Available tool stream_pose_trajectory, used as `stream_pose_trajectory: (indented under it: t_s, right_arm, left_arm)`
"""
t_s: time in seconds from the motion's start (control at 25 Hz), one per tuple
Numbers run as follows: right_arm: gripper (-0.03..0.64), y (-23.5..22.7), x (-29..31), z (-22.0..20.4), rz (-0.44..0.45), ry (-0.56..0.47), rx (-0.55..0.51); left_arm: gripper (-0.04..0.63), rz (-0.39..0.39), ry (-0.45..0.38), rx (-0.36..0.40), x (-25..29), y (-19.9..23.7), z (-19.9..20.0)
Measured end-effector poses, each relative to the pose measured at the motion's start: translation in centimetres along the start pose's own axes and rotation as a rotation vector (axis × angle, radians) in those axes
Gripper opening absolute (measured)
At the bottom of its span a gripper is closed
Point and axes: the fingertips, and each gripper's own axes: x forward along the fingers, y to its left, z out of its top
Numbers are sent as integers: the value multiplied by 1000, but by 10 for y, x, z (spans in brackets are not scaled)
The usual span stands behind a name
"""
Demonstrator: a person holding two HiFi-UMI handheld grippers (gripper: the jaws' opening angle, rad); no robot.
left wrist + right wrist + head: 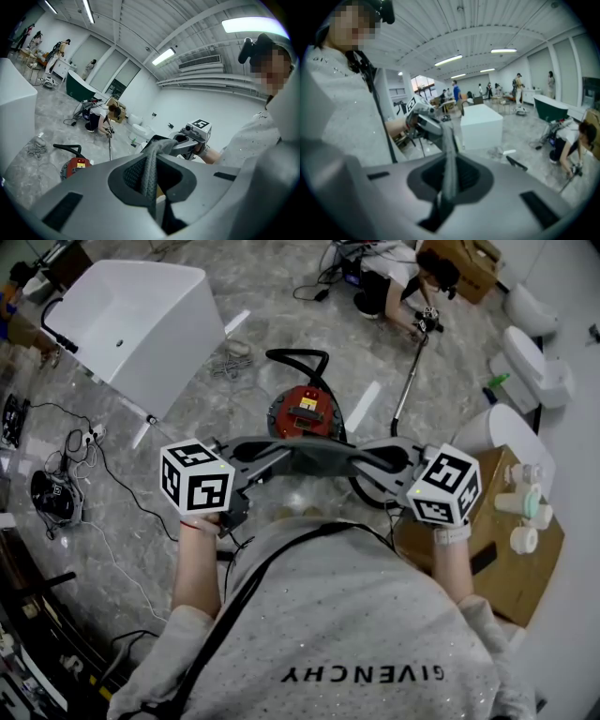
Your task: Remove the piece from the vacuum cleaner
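The grey piece [319,457] runs left-right (roughly level).

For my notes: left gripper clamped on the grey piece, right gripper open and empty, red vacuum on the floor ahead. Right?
Not quite: the right gripper is also shut on the grey piece, as the right gripper view shows. The left gripper and red vacuum are as you said.

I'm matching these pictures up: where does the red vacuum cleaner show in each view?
Head view: red vacuum cleaner, upper middle, on the floor.
Left gripper view: lower left, on the floor.
Right gripper view: not in it.
Shared landmark: the crouching person.
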Motion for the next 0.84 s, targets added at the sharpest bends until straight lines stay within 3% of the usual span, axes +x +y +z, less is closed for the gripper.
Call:
stream_pose_trajectory:
  t_s: [0.84]
  right_arm:
    - [25,6,-4,-3,2,-33,11]
  left_arm:
    - [31,7,8,1,-1,-7,-3]
